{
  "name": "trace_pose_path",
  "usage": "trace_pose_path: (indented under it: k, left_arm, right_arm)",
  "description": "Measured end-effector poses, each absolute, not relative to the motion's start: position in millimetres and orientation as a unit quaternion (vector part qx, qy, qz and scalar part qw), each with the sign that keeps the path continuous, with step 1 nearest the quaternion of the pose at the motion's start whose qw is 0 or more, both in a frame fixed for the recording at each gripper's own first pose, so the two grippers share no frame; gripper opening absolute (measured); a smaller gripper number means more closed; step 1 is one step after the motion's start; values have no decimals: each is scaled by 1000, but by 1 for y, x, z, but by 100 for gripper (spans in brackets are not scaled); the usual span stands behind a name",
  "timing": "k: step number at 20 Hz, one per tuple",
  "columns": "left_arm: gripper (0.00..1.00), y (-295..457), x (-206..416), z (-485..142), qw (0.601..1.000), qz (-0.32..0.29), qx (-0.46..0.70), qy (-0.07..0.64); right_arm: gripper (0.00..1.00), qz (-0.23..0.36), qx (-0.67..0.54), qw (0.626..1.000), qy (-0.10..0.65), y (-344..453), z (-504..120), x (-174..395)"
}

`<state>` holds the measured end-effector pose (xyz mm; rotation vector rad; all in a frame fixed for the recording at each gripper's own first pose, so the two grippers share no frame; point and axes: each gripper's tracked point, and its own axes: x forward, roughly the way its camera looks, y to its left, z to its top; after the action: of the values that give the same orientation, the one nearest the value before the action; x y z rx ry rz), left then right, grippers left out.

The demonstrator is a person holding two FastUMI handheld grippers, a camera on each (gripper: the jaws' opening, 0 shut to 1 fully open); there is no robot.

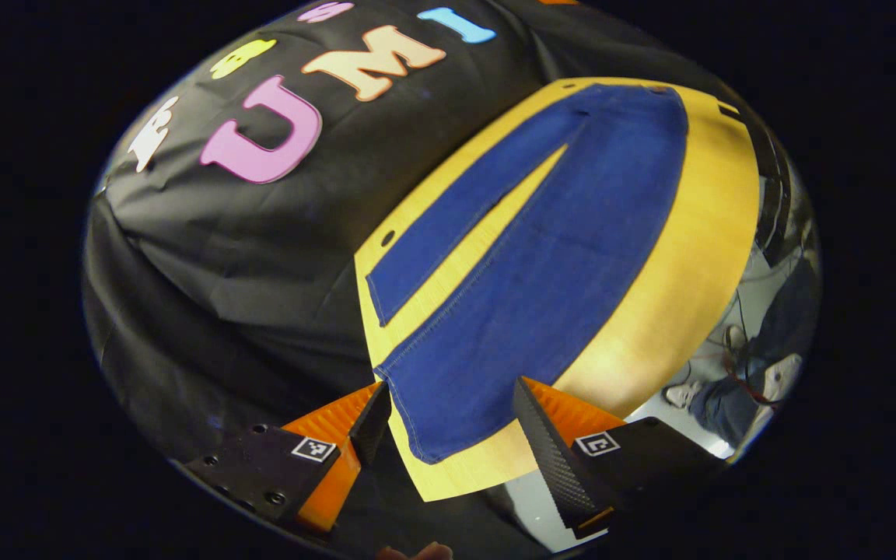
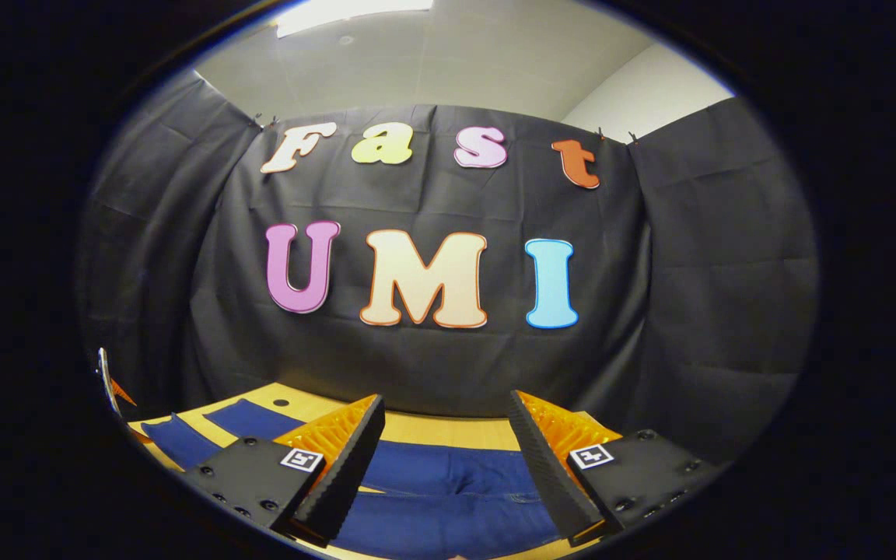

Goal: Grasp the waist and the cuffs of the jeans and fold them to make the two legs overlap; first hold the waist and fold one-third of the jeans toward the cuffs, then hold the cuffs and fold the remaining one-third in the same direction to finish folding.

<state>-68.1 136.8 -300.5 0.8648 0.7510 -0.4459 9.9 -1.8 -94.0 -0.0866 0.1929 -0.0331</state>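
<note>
Blue jeans (image 1: 541, 257) lie flat on a yellow wooden table (image 1: 689, 257), with the two legs spread apart in a narrow V. In the left gripper view the waist is at the far end and the cuffs are near me. My left gripper (image 1: 452, 389) stands open just above the nearer leg's cuff (image 1: 436, 435), fingers on either side of it and nothing held. The other cuff (image 1: 382, 299) lies further left. In the right gripper view my right gripper (image 2: 446, 398) stands open above the jeans' upper part (image 2: 448, 482), holding nothing. The legs (image 2: 183, 439) run off to the left.
The black cloth wall (image 2: 432, 373) rises close behind the table's far edge. Past the table's near side, a person's legs and shoes (image 1: 728, 389) stand on a light floor with cables. A small hole (image 1: 388, 237) marks the tabletop near the far cuff.
</note>
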Motion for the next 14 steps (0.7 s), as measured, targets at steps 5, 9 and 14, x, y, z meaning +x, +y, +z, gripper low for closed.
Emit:
trace_pose_path:
  k: [5,9,14]
  left_arm:
    - [96,173,-78,-344,754,-228,470,399]
    - [96,188,-85,-366,694,-258,523,422]
    - [92,190,-70,-380,660,-296,545,424]
  right_arm:
    - [100,-35,-55,993,99,1,-99,17]
    - [100,-48,-59,992,104,-1,-102,23]
    - [100,-66,-64,990,110,-10,-104,23]
